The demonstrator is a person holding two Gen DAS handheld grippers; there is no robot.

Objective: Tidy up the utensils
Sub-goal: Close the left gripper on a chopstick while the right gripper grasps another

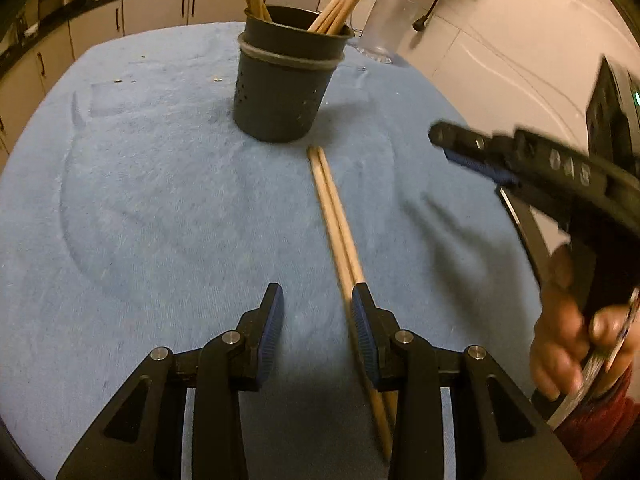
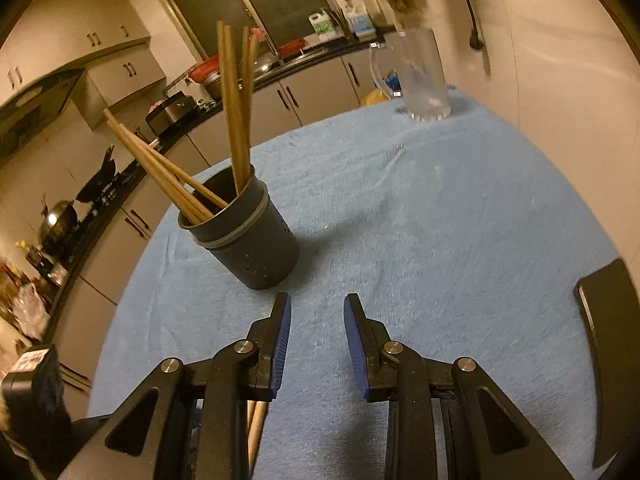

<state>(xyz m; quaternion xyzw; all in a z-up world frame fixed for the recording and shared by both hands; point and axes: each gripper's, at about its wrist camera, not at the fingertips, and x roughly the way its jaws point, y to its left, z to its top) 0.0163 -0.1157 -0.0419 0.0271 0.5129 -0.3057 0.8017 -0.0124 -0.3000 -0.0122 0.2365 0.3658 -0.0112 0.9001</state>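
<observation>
Mostly done by the look of it: the dark perforated holder stands upright on the blue towel covering the counter, already loaded with two bunches of wooden chopsticks, one bunch near upright, the other leaning out over the rim. What's left, as far as visible: one loose pair of chopsticks lying flat on the towel, far tips just short of the holder's base, near ends running under the left gripper. Left jaws are parted with nothing between them; the pair passes just beside and under the right-hand pad, not clamped. Right gripper hangs over bare towel just beside the holder, jaws parted and empty too; the loose pair's ends show below its left finger. So neither gripper carries anything, last pickup not yet made, I'd say. Also on the towel, well apart from the holder: a clear glass jug at the far edge. Writing: the right gripper's body shows pale embossed characters in the left view, too blurred to read; bottles on the background kitchen worktop have labels, illegible. No readable brand anywhere.
</observation>
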